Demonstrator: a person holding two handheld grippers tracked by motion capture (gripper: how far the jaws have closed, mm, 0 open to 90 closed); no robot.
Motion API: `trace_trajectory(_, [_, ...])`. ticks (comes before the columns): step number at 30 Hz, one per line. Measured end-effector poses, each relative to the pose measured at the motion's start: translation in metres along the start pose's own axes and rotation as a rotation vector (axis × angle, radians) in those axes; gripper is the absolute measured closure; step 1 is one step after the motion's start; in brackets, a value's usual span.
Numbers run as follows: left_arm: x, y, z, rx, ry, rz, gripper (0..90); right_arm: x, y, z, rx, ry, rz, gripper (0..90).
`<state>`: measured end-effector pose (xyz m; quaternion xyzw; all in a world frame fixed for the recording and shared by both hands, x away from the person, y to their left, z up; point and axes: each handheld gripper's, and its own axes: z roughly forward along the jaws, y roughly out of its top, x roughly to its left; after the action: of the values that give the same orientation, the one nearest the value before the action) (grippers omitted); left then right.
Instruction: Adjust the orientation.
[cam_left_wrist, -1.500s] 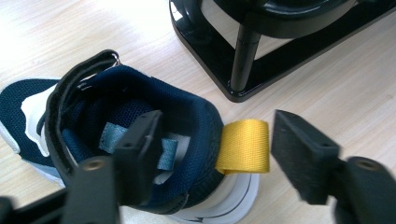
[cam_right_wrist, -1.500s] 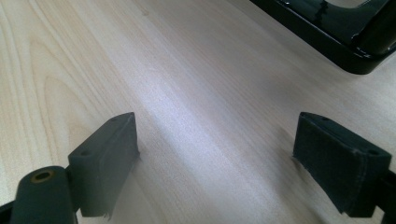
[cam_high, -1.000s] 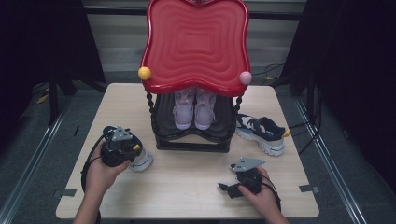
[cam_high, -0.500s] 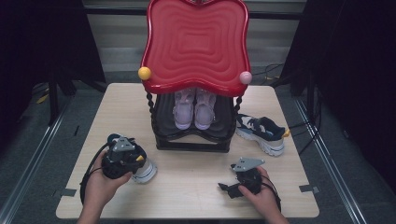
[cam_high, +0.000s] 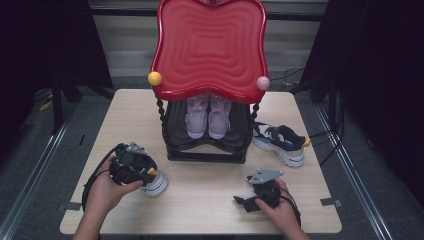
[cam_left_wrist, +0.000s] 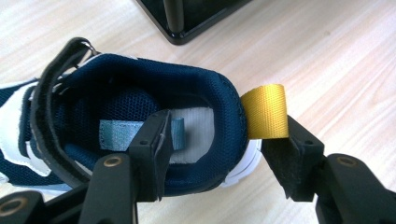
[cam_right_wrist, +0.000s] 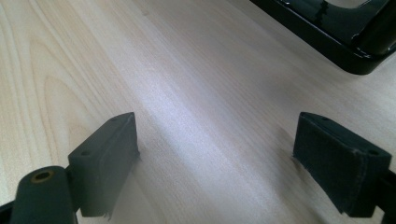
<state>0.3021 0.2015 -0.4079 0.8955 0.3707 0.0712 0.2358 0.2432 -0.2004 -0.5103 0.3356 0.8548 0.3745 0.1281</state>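
A navy and white shoe (cam_left_wrist: 116, 112) with a yellow heel loop (cam_left_wrist: 266, 112) sits on the wooden table at the front left (cam_high: 156, 184). My left gripper (cam_left_wrist: 224, 135) straddles its heel, one jaw inside the shoe and the other outside by the loop. Its jaws have just been opening and no longer press on the heel between them. In the high view the left gripper (cam_high: 147, 175) sits over that shoe. My right gripper (cam_right_wrist: 215, 135) is open over bare wood, at the front right (cam_high: 241, 202). The matching shoe (cam_high: 280, 143) lies right of the rack.
A black shoe rack (cam_high: 205, 152) stands mid-table under a red wavy top (cam_high: 210, 47) with a yellow ball (cam_high: 155, 78) and a pink ball (cam_high: 263, 83). A lilac pair of shoes (cam_high: 207, 117) rests on its lower shelf. The rack's base (cam_right_wrist: 336, 42) lies ahead of the right gripper.
My left hand has come slightly toward the near edge with the navy shoe, and its jaws have spread off the heel. The right hand has kept still.
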Motion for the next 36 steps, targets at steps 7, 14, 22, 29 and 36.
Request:
trace_trajectory(7, [0.001,0.011,0.005,0.108,-0.035,0.007,44.3,0.000,0.000,0.000,0.000,0.000,0.000,13.4])
trace_trajectory(14, [0.004,0.018,0.009,0.182,-0.063,0.005,45.2,0.000,0.000,0.000,0.000,0.001,0.000,13.4])
trace_trajectory(22, [0.006,0.024,0.014,0.261,-0.078,0.007,47.0,0.000,0.000,0.000,0.003,-0.002,0.000,13.4])
trace_trajectory(29, [0.007,0.028,0.019,0.301,-0.086,-0.003,49.1,0.000,0.000,0.000,0.003,-0.002,0.001,13.4])
trace_trajectory(36, [0.005,0.037,0.023,0.352,-0.103,0.005,48.9,0.000,0.000,0.000,0.002,-0.002,0.000,13.4])
